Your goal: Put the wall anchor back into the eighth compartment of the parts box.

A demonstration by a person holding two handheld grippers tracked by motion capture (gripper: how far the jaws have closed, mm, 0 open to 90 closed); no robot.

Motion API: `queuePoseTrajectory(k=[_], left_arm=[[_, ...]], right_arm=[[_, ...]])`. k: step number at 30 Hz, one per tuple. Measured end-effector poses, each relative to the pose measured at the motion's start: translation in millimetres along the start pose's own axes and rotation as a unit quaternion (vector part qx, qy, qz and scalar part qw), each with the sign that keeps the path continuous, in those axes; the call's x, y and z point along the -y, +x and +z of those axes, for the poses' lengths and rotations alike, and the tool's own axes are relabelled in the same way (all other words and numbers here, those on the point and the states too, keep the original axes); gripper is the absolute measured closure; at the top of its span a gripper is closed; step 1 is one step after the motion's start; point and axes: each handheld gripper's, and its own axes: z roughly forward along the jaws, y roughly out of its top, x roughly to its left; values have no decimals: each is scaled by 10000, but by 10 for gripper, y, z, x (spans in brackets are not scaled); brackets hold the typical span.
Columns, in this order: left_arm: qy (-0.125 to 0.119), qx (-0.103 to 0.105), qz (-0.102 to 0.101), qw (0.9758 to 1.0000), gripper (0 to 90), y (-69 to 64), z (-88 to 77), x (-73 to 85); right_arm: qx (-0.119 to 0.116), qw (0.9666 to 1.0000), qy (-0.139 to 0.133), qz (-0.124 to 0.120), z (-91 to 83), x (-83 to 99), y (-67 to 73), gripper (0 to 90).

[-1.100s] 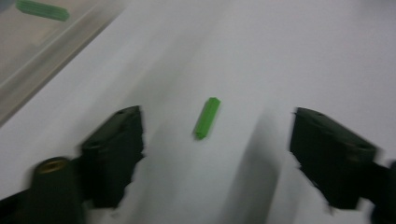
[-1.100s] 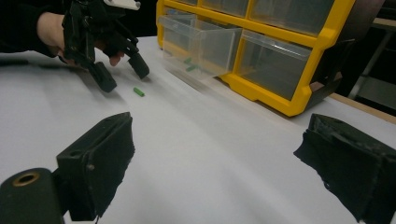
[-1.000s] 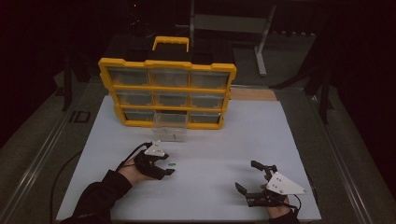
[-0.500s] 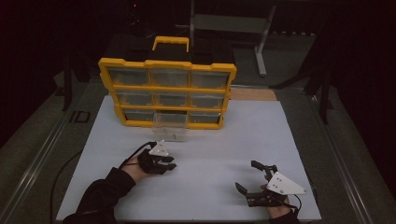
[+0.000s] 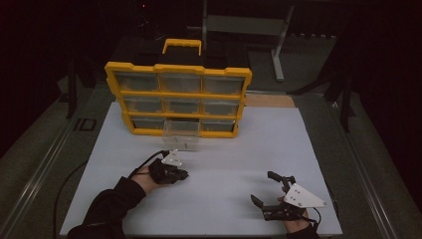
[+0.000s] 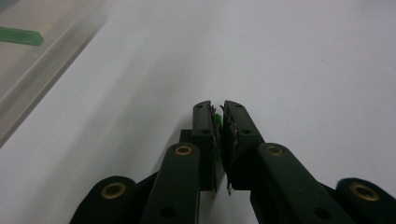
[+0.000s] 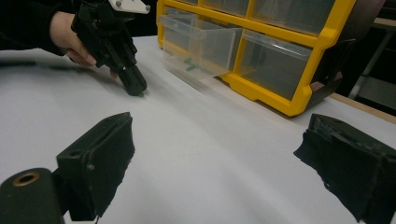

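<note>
Two grippers were on the table. My left gripper point(image 5: 183, 174) had just been closing, and its jaws pinched a small green piece point(image 6: 217, 119) at their tips, low on the white table point(image 5: 239, 149) just in front of the pulled-out clear drawer point(image 5: 182, 133) of the yellow organizer point(image 5: 178, 94). My right gripper point(image 5: 263, 188) rested well apart, jaws wide and empty. I judged the pick-up step in hand; next I needed to lift and carry the piece over the drawer (other green pieces point(image 7: 188, 64) lay inside) without losing that thin grip.
</note>
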Motion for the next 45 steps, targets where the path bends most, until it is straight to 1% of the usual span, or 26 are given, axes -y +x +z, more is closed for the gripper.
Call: queuePoseTrajectory(k=[2, 4, 8, 9, 11, 12, 13, 14, 17, 19, 22, 24, 26, 30, 35, 41, 44, 45], left_arm=[[2, -5, 3, 10000, 841, -2, 0, -2], [5, -25, 51, 10000, 841, -10, -2, -6], [22, -1, 63, 10000, 842, -2, -5, -13], [38, -4, 100, 9999, 842, -2, -7, -16], [51, 27, 86, 9999, 842, 0, -17, -29], [15, 62, 130, 9999, 842, 3, -38, -39], [15, 62, 130, 9999, 843, 3, -38, -39], [28, 104, 187, 9998, 843, 9, -62, -51], [39, 119, 194, 9997, 843, 10, -84, -63], [42, 167, 250, 9995, 842, 27, -122, -81], [38, 239, 259, 9994, 842, 43, -175, -112], [29, 274, 310, 9991, 843, 51, -214, -134], [32, 266, 317, 9991, 842, 57, -245, -155], [-37, 328, 310, 9990, 842, 68, -299, -179], [-39, 312, 387, 9988, 842, 79, -369, -213], [-75, 310, 499, 9982, 842, 94, -489, -293], [-60, 327, 559, 9979, 842, 96, -534, -323], [-17, 331, 622, 9975, 842, 103, -567, -342]], right_arm=[[1, 10000, -2, 8, -1, 0, -1, 88], [-3, 10000, 3, 8, 1, 1, 0, 88], [0, 10000, 9, -1, 1, -1, 1, 89], [0, 10000, 9, -1, 1, -1, 1, 89], [4, 10000, -3, 5, -3, -1, -1, 88], [7, 10000, -14, 7, -4, -1, -4, 89], [7, 10000, -14, 7, -4, -1, -4, 89], [1, 10000, -2, 3, -3, -1, -1, 89], [-7, 10000, 0, -5, -3, -2, 0, 89], [2, 10000, -11, -6, -5, -3, -1, 88], [9, 10000, -17, 8, -8, -2, -4, 89], [7, 10000, -18, 4, -7, -3, -3, 88], [8, 10000, -13, -3, -5, -3, -2, 88], [4, 10000, -22, 4, -8, -3, -2, 89], [7, 10000, -23, 9, -8, -2, -4, 89], [11, 10000, -22, 11, -9, -3, -3, 89], [12, 10000, -21, 9, -8, -2, -4, 89], [13, 10000, -20, 11, -8, -2, -4, 89]])
